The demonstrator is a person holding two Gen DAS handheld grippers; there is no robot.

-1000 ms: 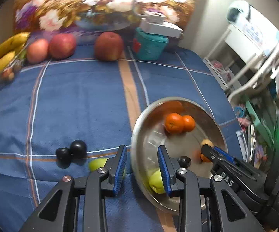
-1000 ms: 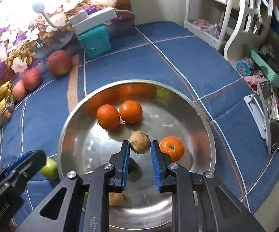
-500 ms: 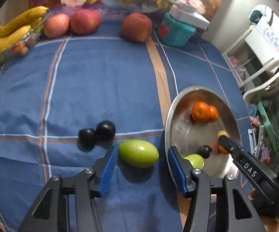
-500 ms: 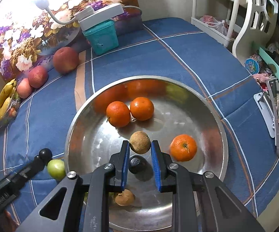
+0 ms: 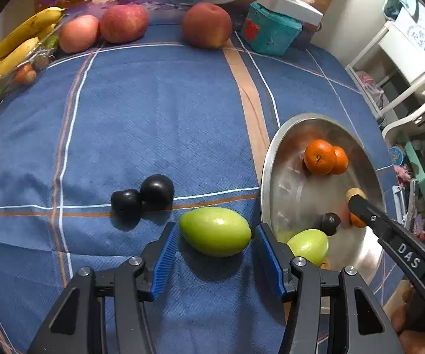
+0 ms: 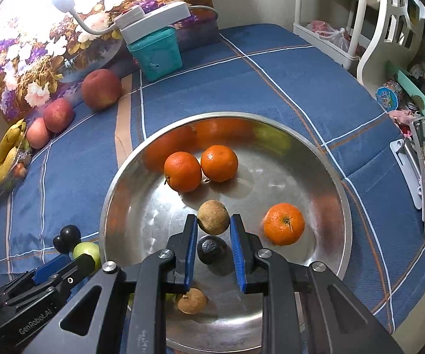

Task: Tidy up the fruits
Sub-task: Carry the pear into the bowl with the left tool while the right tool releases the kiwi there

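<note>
Spread wider, left gripper (image 5: 213,249) now brackets green fruit (image 5: 215,231) low in frame, untouched; right gripper (image 6: 213,230) pinches brown fruit (image 6: 213,217) over bowl (image 6: 315,147).

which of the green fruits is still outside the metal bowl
The larger oval green fruit lying on the blue cloth, between the left gripper's open jaws. The other green fruit already sits inside the round metal bowl.
</note>
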